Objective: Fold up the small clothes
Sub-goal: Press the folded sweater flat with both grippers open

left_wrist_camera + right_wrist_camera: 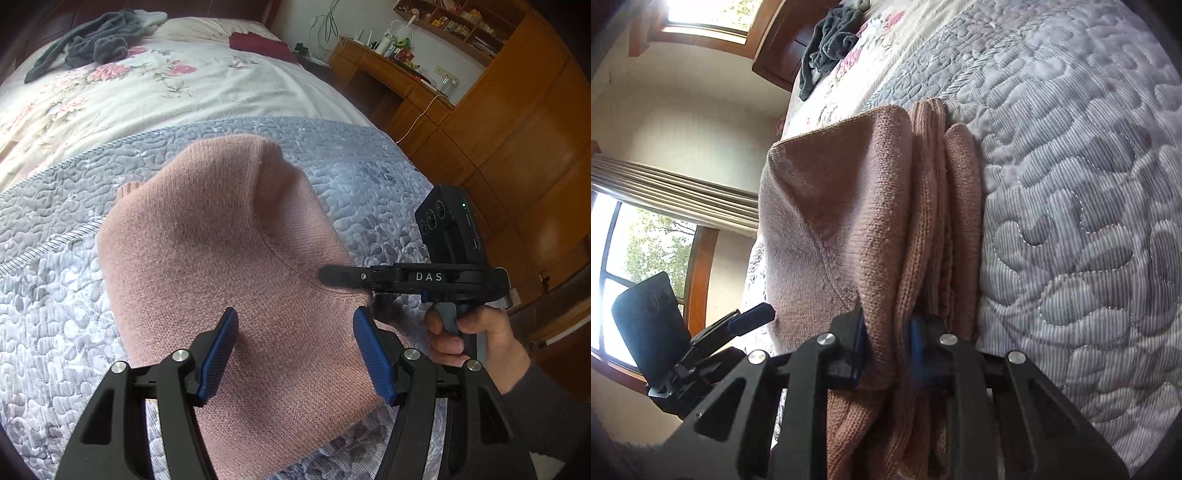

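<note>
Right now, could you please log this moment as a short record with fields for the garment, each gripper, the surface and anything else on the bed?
garment: pink knit sweater, partly folded, lying on the bed
left gripper: open, above the sweater, holding nothing
right gripper: shut on the sweater's bunched edge
surface: grey quilted bedspread
other items: dark grey clothes pile and dark red cloth at the far end of the bed

Left wrist: looked down, close over the pink sweater (229, 258).
Right wrist: rolled sideways, against its folded edge.
Shared: sweater, quilt (55, 295).
</note>
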A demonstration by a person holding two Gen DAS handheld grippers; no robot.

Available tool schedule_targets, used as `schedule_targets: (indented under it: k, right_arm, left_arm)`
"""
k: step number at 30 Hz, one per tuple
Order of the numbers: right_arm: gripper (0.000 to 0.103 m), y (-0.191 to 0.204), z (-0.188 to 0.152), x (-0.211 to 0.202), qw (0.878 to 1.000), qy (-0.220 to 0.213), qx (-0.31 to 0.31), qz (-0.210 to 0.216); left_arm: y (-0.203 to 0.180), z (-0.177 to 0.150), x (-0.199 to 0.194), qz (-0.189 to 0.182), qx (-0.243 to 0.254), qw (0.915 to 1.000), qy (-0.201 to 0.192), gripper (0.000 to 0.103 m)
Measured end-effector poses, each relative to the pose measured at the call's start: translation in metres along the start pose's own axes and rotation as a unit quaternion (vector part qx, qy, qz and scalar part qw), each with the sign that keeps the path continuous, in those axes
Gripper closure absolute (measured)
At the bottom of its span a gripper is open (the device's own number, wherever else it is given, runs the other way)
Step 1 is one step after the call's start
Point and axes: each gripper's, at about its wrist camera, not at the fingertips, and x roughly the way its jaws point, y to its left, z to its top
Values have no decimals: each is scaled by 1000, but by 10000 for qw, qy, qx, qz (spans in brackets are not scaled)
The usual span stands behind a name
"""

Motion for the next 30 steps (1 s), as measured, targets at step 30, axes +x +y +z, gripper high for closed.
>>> schedule_targets:
  k: [30]
  right_arm:
    - [74, 67, 69, -3, 9933, -202, -1066, -410]
  left_arm:
    - [128, 67, 43, -1536, -1295, 9794, -220, 41]
